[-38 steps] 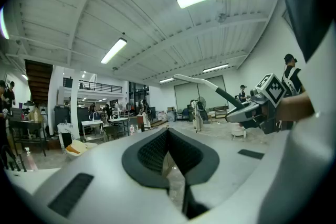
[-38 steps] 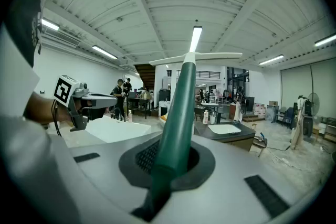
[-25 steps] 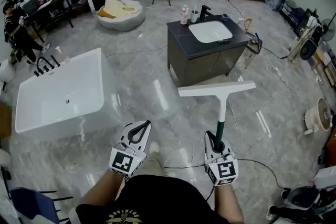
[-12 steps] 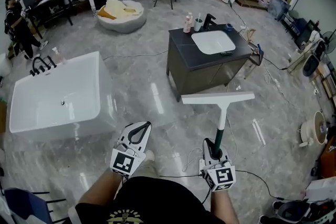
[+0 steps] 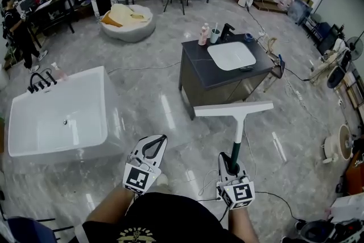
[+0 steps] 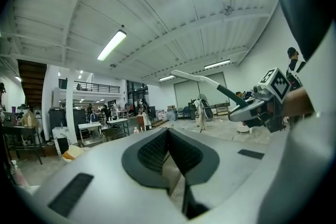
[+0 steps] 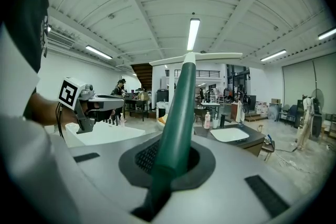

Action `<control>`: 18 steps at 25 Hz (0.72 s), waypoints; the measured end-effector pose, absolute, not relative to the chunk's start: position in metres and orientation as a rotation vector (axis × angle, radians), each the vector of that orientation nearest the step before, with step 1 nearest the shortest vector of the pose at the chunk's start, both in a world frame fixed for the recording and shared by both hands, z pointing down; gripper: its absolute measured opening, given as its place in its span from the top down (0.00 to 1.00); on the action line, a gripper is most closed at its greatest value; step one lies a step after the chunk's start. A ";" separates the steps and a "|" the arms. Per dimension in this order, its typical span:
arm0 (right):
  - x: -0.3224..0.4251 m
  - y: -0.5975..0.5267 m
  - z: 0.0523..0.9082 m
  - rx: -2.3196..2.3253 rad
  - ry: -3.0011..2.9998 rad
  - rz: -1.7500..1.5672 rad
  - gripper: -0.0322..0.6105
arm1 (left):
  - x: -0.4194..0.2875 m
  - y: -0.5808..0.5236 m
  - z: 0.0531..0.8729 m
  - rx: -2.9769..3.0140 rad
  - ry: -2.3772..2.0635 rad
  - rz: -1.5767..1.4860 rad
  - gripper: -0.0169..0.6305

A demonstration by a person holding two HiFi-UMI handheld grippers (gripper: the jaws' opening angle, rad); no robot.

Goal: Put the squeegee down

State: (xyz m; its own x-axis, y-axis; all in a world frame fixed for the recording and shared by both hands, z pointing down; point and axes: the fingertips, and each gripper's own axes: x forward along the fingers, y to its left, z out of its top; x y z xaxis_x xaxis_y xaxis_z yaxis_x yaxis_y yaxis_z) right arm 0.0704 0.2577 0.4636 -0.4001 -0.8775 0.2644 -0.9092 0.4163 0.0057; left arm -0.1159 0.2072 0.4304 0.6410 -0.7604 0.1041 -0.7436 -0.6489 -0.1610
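The squeegee [image 5: 233, 109] has a white blade and shaft and a dark green handle [image 7: 176, 118]. It stands upright over the grey floor, blade on top and level. My right gripper [image 5: 230, 159] is shut on the green handle, which runs up between its black pads [image 7: 140, 157]. My left gripper [image 5: 158, 140] hangs beside it at the left, jaws together with nothing between them [image 6: 168, 139]. The left gripper view shows the squeegee [image 6: 202, 80] off to the right, held out by the right gripper [image 6: 239, 113].
A dark vanity with a white sink [image 5: 230, 57], bottles and a black tap stands ahead. A white bathtub [image 5: 57, 116] is at the left and a round tub [image 5: 128, 17] further back. Cables [image 5: 207, 179] lie on the floor, a fan [image 5: 341, 142] at the right, a person [image 5: 17, 25] at the far left.
The whole view has advanced toward the vanity and bathtub, which now sit lower and nearer. Both grippers and the upright squeegee travelled along, keeping their pose and grip.
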 end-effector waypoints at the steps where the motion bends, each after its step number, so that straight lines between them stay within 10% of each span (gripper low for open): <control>1: 0.068 0.251 0.462 1.573 -2.444 0.203 0.90 | -0.118 0.200 0.431 -2.754 1.258 -0.250 0.94; 18: 0.011 0.177 0.448 1.561 -2.432 0.113 0.90 | -0.148 0.116 0.434 -2.810 1.092 -0.142 0.94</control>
State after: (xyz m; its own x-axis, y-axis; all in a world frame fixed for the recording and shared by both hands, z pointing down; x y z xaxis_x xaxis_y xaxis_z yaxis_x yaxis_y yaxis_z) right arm 0.0112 0.1770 0.4479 -0.3956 -0.8840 0.2492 -0.9032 0.4236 0.0689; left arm -0.1479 0.1161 0.4337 0.7345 -0.6773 0.0429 -0.6656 -0.7313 -0.1487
